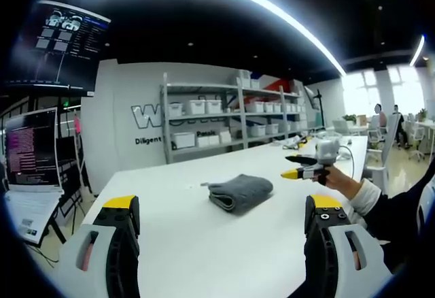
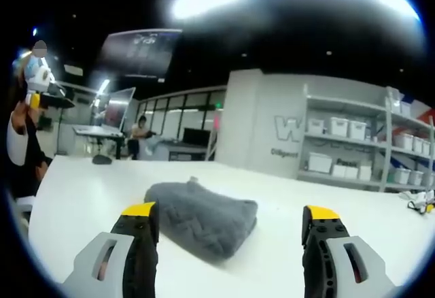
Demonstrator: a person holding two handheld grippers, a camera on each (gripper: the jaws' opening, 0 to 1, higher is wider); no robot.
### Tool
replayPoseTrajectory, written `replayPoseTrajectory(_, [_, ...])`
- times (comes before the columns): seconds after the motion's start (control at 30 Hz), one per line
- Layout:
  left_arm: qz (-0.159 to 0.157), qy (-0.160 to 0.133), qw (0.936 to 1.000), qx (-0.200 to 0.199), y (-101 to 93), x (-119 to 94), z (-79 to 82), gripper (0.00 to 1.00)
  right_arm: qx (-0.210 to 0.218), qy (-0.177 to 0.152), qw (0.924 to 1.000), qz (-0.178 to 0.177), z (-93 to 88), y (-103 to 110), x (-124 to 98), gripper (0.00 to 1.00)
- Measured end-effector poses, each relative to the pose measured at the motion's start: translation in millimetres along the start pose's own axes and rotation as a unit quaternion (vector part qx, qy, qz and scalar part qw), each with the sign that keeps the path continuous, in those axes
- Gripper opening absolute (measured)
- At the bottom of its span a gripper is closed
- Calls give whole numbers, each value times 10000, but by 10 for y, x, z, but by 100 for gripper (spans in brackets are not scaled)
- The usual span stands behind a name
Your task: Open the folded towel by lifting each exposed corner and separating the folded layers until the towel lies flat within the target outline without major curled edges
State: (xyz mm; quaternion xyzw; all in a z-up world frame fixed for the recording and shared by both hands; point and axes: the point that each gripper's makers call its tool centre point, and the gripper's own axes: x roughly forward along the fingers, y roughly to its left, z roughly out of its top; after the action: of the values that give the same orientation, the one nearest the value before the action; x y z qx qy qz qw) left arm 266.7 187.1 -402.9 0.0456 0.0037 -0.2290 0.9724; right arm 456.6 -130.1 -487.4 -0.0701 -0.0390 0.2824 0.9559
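A plain dark grey towel (image 2: pixel 202 224) with a knit-like weave lies on a white worktop (image 1: pixel 224 243), and each gripper (image 1: pixel 221 209) (image 2: pixel 231 216) has black jaws tipped yellow on pale grey bodies.

The folded towel (image 1: pixel 240 192) lies on the bench (image 1: pixel 204 243), near its middle. Behind the towel, beyond the bench's far edge, stands a shelving rack (image 1: pixel 231 118). The right gripper (image 1: pixel 306 167) hovers right of the towel, well apart.
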Motion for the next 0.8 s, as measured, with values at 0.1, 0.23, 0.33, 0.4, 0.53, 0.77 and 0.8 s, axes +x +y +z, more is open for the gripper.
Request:
replayPoseTrajectory(0.1, [-1,-9,10000,2,4,-3,7,100,54,46,10000,-23,-47,-25,52,87])
replayPoseTrajectory(0.23, [30,-42,10000,-10,38,-21,20,100,149,98,9998,-58,-103,-79,103,88])
replayPoseTrajectory(0.33, [35,-66,10000,-21,52,-22,26,99,84,213,9997,-89,-167,-103,140,87])
replayPoseTrajectory(0.4, [31,-53,10000,-34,62,-10,14,99,19,283,9995,-117,-210,-126,171,87])
replayPoseTrajectory(0.53, [32,-51,10000,-37,65,-20,14,99,66,331,9994,-77,-246,-152,221,87])
replayPoseTrajectory(0.77, [78,-152,9998,-35,96,-72,64,99,48,367,9993,-108,-281,-212,271,87])
replayPoseTrajectory(0.8, [90,-159,9998,-45,105,-74,63,99,41,363,9993,-103,-283,-218,276,86])
